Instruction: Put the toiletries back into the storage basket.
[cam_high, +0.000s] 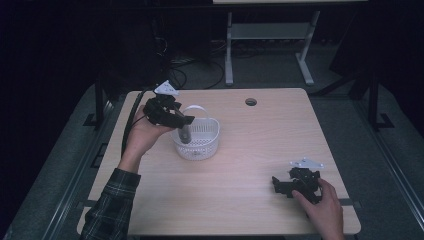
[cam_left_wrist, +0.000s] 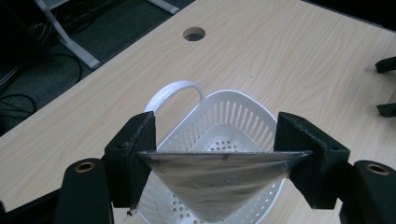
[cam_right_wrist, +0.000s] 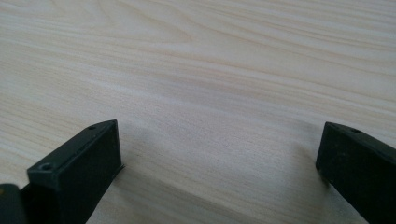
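Your right gripper (cam_high: 280, 186) rests near you on the table (cam_high: 250, 200), jaws spread and empty. Farther off, your left gripper (cam_left_wrist: 215, 154) pinches a silvery pouch (cam_left_wrist: 219, 182) just above the white basket (cam_left_wrist: 243, 112); release off-center and the pouch could catch the rim and tip the light basket.

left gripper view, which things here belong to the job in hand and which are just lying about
In the job:
- silver pouch, clamped between the left gripper fingers
- white basket, right under the pouch

Lying about:
- right gripper, fingers apart, resting low on the table
- round hole in the table
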